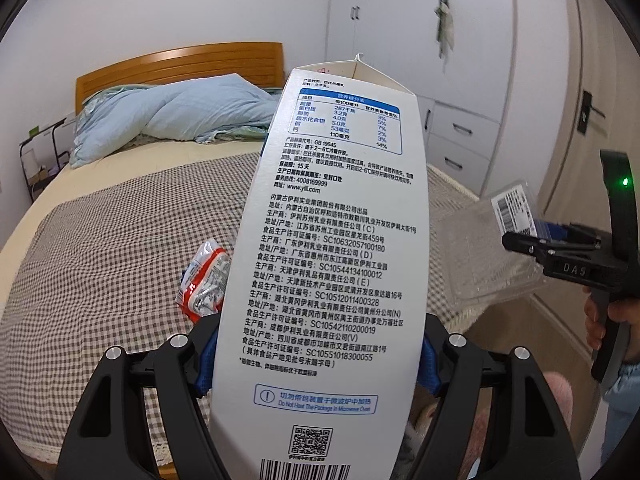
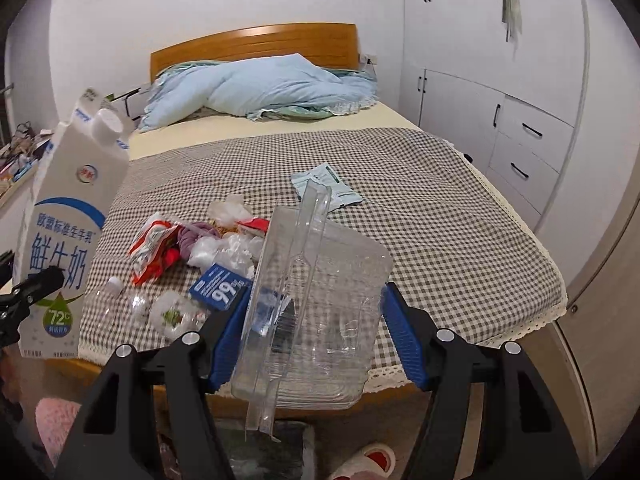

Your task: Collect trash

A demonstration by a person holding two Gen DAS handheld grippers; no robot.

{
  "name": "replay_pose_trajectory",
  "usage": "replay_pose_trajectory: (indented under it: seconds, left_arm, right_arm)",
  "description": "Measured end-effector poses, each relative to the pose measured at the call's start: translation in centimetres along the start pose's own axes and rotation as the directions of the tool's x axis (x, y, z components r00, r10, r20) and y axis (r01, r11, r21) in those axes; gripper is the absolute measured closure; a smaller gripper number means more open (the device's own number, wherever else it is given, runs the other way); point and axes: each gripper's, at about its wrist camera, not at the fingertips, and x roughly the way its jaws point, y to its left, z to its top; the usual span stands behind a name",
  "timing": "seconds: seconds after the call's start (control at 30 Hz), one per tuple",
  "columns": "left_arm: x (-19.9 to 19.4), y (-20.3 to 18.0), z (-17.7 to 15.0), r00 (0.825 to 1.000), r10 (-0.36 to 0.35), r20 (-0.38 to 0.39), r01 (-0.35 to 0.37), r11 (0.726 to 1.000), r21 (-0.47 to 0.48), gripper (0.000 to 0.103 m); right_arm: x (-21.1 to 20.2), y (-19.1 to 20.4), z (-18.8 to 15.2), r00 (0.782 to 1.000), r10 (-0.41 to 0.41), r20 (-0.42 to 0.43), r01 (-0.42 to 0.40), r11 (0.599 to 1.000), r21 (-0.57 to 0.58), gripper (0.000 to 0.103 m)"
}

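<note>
Milk carton (image 1: 320,240) — bed edge (image 2: 520,328) (near)

The milk carton (image 1: 320,248) was of coated paperboard, smooth with a faint sheen, and its cap (image 2: 106,125) was of matt white plastic. The clamshell container (image 2: 316,312) was of thin clear plastic, glossy and ribbed. The snack wrapper (image 2: 154,248) was of crinkled glossy film. The bedspread (image 2: 440,216) was of woven checked cloth, matt, with a lace edge. The headboard (image 2: 256,50) was of varnished wood. The wardrobe doors (image 2: 472,32) were smooth, white and matt.
</note>
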Motion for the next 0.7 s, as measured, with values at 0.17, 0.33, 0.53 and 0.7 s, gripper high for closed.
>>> replay_pose_trajectory:
  seconds: [0.17, 0.33, 0.53, 0.7]
  left_arm:
    - [-0.2, -1.5, -1.5, 0.998, -0.008, -0.059, 0.013, 0.997, 0.077, 0.031]
    - [-0.3, -2.9, -3.4, 0.994, -0.01, -0.113, 0.026, 0.989, 0.143, 0.031]
    - [0.0, -4.4, -5.4, 0.986, -0.037, -0.163, 0.067, 0.981, 0.18, 0.031]
    - [0.5, -5.1, -7.5, 0.975, -0.069, -0.209, 0.107, 0.979, 0.174, 0.031]
  right_arm:
    - [-0.7, -0.1, -2.1, 0.999, 0.035, 0.002, -0.035, 0.999, -0.041, 0.039]
    - [-0.8, -0.3, -4.0, 0.998, 0.057, -0.013, -0.058, 0.996, -0.067, 0.039]
    - [-0.9, -0.8, -6.5, 0.995, 0.096, -0.033, -0.098, 0.992, -0.074, 0.039]
    - [-1.0, -0.9, -8.4, 0.991, 0.122, -0.048, -0.126, 0.988, -0.084, 0.039]
